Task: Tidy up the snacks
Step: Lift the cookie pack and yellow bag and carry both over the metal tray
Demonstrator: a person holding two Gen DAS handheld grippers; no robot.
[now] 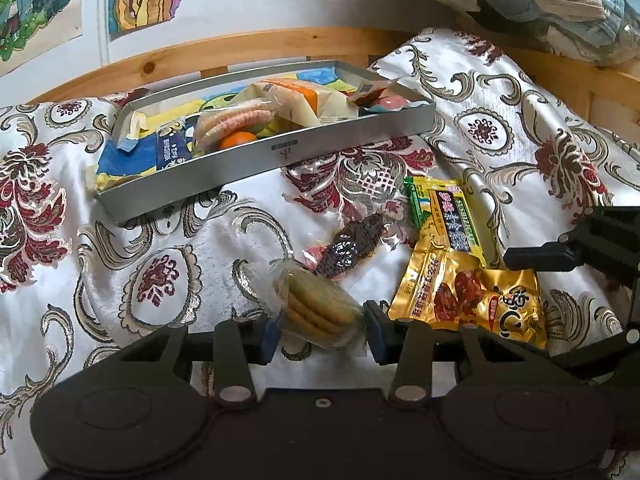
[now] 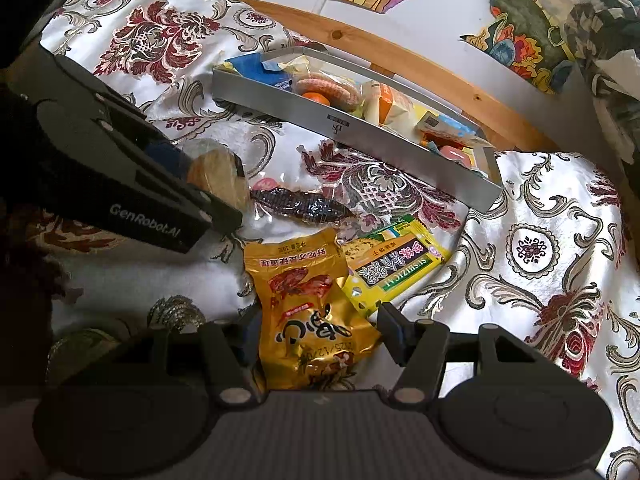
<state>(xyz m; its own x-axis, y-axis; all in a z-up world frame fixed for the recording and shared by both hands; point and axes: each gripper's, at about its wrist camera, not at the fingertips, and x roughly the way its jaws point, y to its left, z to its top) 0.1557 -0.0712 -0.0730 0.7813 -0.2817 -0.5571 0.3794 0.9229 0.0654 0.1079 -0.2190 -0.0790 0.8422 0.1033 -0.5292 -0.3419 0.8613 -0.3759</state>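
A clear pack of round yellow cookies (image 1: 316, 312) lies on the floral cloth, and my left gripper (image 1: 324, 334) is shut on it, one blue pad against each side. The right wrist view shows the same cookie pack (image 2: 218, 176) held between those fingers. My right gripper (image 2: 320, 334) is open, its fingers standing either side of a gold snack packet (image 2: 312, 300) without pressing it. A green-yellow packet (image 2: 396, 268) and a dark snack in clear wrap (image 2: 304, 206) lie beside it. The grey metal tray (image 1: 272, 152) further back holds several snacks and an orange.
The floral cloth (image 1: 160, 248) is rumpled and rises into a fold at the right. Behind the tray runs a wooden rail (image 1: 240, 48), with drawings on the wall above. A plastic-wrapped bundle of fabric (image 1: 560, 0) sits at the top right.
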